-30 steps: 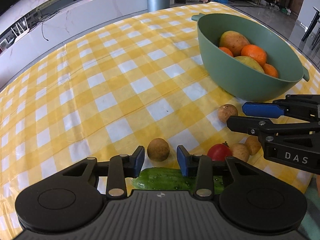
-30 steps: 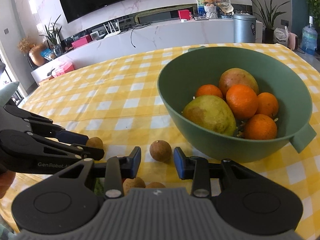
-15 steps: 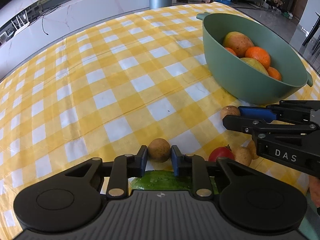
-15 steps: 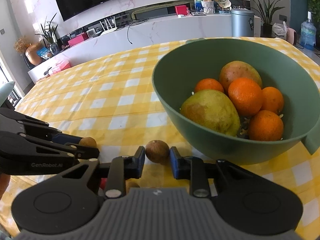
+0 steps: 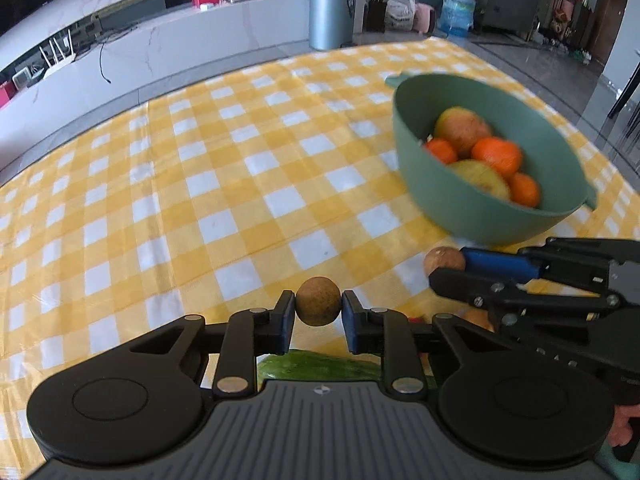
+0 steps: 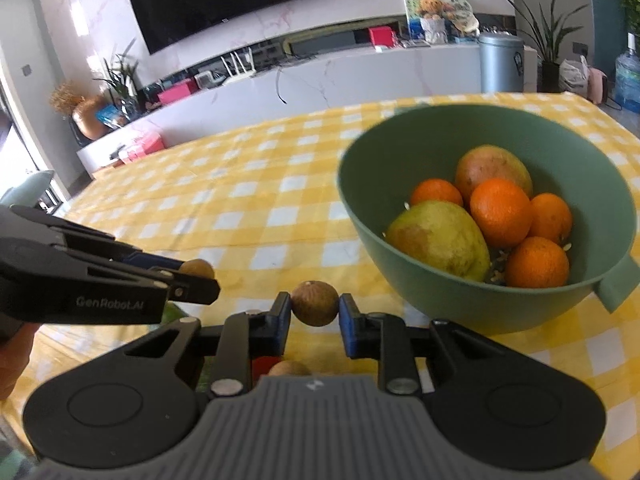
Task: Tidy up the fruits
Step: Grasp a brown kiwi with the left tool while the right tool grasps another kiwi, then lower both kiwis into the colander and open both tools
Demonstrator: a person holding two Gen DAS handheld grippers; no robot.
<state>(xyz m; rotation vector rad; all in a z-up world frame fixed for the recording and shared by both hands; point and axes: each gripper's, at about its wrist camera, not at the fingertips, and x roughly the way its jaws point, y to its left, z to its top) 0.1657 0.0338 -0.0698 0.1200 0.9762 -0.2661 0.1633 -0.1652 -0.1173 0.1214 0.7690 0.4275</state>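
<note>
Nearest, a cucumber lies below the left gripper, whose jaws pinch a small brown fruit. The right gripper likewise pinches a second brown fruit. Beyond, on the checked surface, a green bowl holds oranges and mangoes.
</note>
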